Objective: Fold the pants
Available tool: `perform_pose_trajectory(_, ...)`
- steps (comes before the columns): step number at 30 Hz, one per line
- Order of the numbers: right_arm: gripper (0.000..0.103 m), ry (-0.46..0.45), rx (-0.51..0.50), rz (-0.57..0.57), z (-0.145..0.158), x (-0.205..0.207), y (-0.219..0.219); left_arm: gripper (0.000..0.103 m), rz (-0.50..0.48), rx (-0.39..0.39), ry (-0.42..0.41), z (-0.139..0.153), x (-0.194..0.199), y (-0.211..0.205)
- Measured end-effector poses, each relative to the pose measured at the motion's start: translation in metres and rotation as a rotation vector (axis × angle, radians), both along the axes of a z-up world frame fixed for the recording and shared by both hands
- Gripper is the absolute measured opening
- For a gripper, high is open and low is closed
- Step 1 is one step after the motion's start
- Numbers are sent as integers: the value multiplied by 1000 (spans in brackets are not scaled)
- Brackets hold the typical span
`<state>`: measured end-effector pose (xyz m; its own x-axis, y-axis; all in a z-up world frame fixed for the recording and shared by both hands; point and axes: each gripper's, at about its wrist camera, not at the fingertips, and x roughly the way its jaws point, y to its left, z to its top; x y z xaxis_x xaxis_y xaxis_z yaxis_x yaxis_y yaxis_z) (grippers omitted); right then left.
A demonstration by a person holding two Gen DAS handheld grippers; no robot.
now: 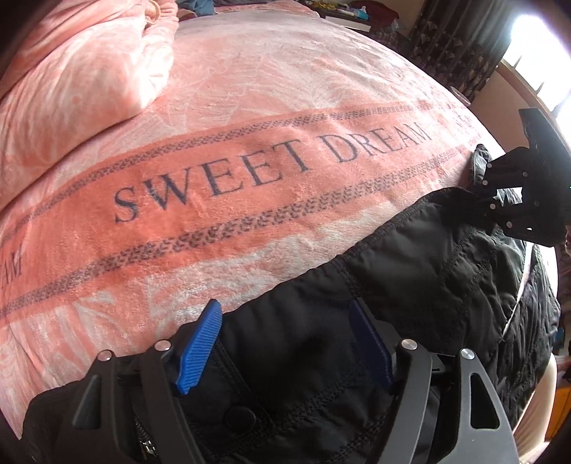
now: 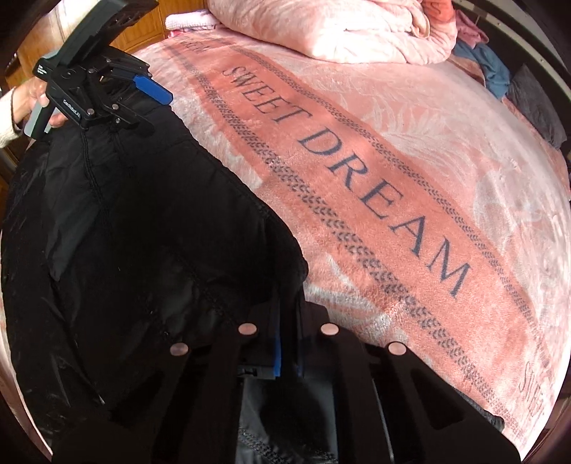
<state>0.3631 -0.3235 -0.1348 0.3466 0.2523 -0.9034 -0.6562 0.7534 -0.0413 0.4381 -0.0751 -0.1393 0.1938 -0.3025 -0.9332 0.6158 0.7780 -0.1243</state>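
- Now we have the black pants lying along the near edge of the bed, on the pink blanket lettered SWEET DREAM, waistband end toward us in the left wrist view.
- Left tongs: jaws stand apart, blue pads straddling the waistband cloth by the snap button and zipper. Fabric lies between the pads, but we see no pinch on it.
- Right tongs: jaws brought together, blue pads nearly meeting, with a fold of the pants' edge caught between them. From the left wrist view the same tongs sit at the far end of the garment's upper edge.
- Our reading of the step: securing both ends of one edge before lifting it over.
- To do it well, we judge: close the left tongs on the full waistband thickness, clear of the zipper teeth; lift both ends together and level, keeping the edge taut so the quilted cloth does not sag or drag the blanket.
- Count: one pair of pants; two tongs; one hand in view, holding the left tool; one blanket; one heaped pink duvet at the far end.
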Motion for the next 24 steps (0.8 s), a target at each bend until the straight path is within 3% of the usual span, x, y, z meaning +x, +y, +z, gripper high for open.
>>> perform_pose_trajectory(6, 5, -126, 149, -14, 41, -29, -13, 88, -137, 30, -17, -6, 6, -26)
perform_pose_trajectory(9, 5, -175, 170, 5, 55, -44, -10, 89, -186, -28, 34, -3, 8, -31)
perform_pose_trajectory(11, 5, -194, 170, 5, 60, -49, -9, 88, -216, -63, 111, -4, 8, -34)
perform_pose_trajectory(14, 5, -208, 174, -5, 64, -52, -9, 60, -240, -24, 159, -11, 1, -39)
perform_pose_trajectory(15, 5, -208, 173, -9, 65, -53, -9, 46, -245, -20, 165, -12, -2, -39)
perform_pose_trajectory(18, 6, -219, 157, -32, 64, -57, -7, 16, -233, -71, 195, -7, -9, -32)
perform_pose_trajectory(21, 6, -248, 160, -69, 71, -63, -5, 11, -218, -103, 145, 11, -23, -23)
perform_pose_trajectory(24, 7, -299, 164, -97, 87, -80, -4, 11, -180, -137, 42, 43, -44, -11)
